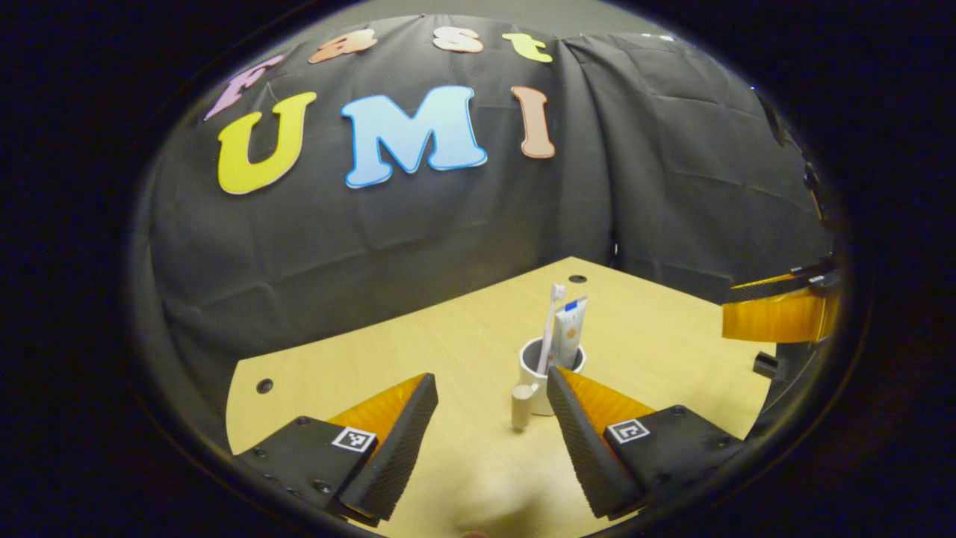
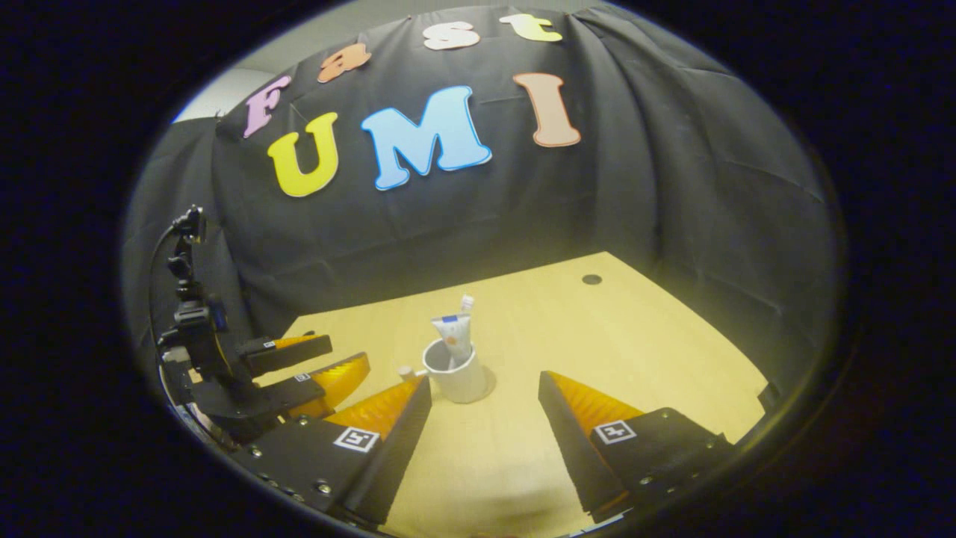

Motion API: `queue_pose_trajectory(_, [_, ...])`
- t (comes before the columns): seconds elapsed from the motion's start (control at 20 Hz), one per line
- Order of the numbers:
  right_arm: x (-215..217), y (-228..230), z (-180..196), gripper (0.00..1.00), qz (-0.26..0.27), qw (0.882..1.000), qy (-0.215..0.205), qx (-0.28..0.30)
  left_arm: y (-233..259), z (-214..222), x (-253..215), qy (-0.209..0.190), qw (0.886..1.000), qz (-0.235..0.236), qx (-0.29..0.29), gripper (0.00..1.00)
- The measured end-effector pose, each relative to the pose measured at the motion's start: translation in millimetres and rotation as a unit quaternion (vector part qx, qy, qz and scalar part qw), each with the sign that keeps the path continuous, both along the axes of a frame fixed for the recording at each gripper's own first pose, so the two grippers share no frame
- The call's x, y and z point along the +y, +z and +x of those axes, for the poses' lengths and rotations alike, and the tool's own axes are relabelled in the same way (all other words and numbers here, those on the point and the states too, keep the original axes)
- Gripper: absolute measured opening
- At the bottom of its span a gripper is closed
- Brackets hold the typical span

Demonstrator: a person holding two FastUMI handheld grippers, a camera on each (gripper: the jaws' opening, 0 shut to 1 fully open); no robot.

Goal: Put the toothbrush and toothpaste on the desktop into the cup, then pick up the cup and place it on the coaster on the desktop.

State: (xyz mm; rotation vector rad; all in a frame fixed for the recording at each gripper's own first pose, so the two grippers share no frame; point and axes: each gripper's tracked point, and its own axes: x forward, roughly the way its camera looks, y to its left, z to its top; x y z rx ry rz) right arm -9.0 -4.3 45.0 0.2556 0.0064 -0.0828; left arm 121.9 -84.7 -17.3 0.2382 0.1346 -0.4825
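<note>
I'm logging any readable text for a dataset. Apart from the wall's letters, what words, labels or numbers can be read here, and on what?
No text can be read.
Toothpaste in the cup: printing too small and blurred to read.
Square black-and-white markers on the left gripper and right gripper: patterns, not words.

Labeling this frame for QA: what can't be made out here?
- Coaster: cannot tell if one lies under the cup; in the left gripper view the left gripper finger hides the cup's right base.
- Lower ends of the toothbrush and toothpaste: hidden inside the cup.
- Right gripper: nothing between its spread jaws.
</note>
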Motion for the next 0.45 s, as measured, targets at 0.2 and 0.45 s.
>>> queue_pose_trajectory(0.2, [11.6, 26.1, -8.8, 0.89, -0.012, 0.999, 0.015, -0.030, 48.3, -23.1, 6.8, 0.027, 0.999, -0.021, -0.039, 1.00])
queue_pose_trajectory(0.45, [18.2, 49.0, -22.8, 0.89, -0.024, 0.998, 0.028, -0.058, 95.4, -51.5, 12.4, 0.066, 0.994, -0.052, -0.070, 0.97])
